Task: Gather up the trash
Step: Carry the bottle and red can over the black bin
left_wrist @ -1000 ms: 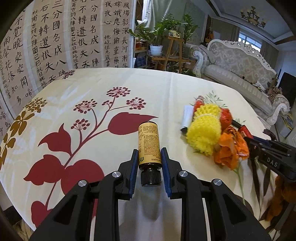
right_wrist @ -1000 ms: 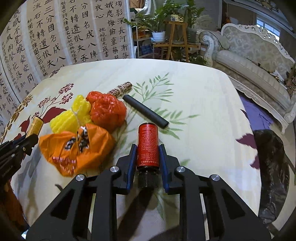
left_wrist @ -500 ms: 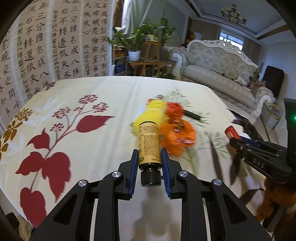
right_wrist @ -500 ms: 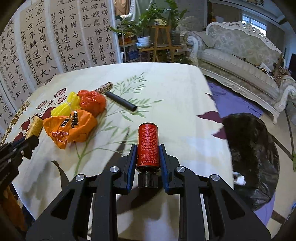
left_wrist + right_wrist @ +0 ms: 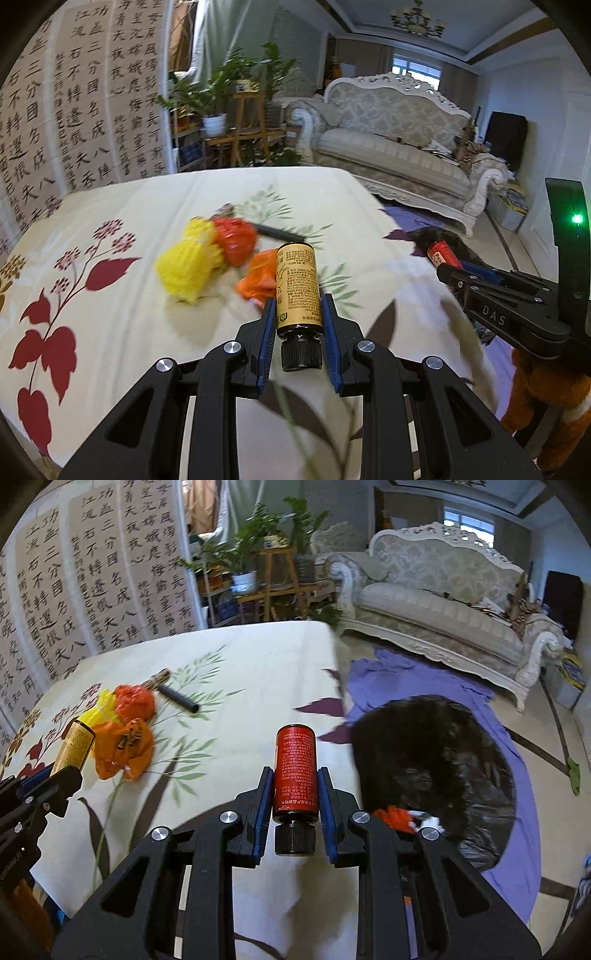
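**Two bottles in hand, most of the trash not yet bagged**

The left gripper point(image 5: 298, 325) pinches a yellow bottle point(image 5: 297, 288) near its black cap, blue pads pressed on both sides. The right gripper point(image 5: 294, 794) pinches a red bottle point(image 5: 295, 770) the same way. Both bottles are held above the near part of the table point(image 5: 258, 657), pointing away from the cameras.

Judging by the black bag point(image 5: 432, 760) on the floor just right of the table, which already holds an orange scrap point(image 5: 393, 816) and something white point(image 5: 430, 821), collecting has begun but is far from done. Neither bottle is over the bag's mouth yet. Left on the cloth, toward the far left: a yellow net point(image 5: 188, 258), a red net point(image 5: 234, 240) touching it, an orange wrapper point(image 5: 123, 746) just nearer, a black tube point(image 5: 179, 698) and a small patterned roll point(image 5: 159, 677) at its far end. So two items are in transit and at least five remain.

The right wrist view shows the bag's open mouth, its contents and the purple cloth point(image 5: 399, 679) under it; the left wrist view shows only a dark sliver of bag beyond the table edge. The left view shows the right gripper's body from the side, with a green light point(image 5: 575, 219), and something orange and furry point(image 5: 543, 384) below it that I cannot identify. In the left view the tube is blurred and partly hidden; the right view shows it clearly.
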`<state>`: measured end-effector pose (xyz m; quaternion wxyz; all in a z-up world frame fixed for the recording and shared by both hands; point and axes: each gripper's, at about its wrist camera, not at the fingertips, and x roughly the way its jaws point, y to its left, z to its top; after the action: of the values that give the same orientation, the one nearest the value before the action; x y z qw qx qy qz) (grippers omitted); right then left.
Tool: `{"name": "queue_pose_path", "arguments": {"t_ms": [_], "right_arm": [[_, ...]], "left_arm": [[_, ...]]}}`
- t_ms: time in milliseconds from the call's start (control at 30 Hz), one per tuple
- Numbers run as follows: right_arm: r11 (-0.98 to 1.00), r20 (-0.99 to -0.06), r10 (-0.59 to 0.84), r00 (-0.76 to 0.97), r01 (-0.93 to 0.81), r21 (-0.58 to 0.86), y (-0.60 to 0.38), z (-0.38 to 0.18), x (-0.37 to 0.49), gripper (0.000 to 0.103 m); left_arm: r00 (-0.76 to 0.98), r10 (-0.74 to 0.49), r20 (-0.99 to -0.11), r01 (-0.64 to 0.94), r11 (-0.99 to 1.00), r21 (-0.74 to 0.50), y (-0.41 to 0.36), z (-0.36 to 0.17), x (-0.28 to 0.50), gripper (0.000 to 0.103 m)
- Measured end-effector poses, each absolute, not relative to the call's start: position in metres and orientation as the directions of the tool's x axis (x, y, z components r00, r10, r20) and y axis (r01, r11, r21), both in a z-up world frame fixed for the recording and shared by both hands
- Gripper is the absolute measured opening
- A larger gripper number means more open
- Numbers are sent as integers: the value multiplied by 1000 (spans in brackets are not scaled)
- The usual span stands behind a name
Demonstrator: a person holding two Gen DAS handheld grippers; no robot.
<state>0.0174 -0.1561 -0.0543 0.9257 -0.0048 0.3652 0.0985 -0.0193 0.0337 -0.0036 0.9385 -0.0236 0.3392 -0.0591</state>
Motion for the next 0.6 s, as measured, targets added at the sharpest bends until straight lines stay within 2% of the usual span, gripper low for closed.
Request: {"name": "queue_pose_path", "arguments": {"t_ms": [600], "right_arm": [[997,-645,59,762,-14,74,-244,-49,27,23]], "left_arm": [[761,-248,-599,263,963,-65,-61,4,27,25]]}}
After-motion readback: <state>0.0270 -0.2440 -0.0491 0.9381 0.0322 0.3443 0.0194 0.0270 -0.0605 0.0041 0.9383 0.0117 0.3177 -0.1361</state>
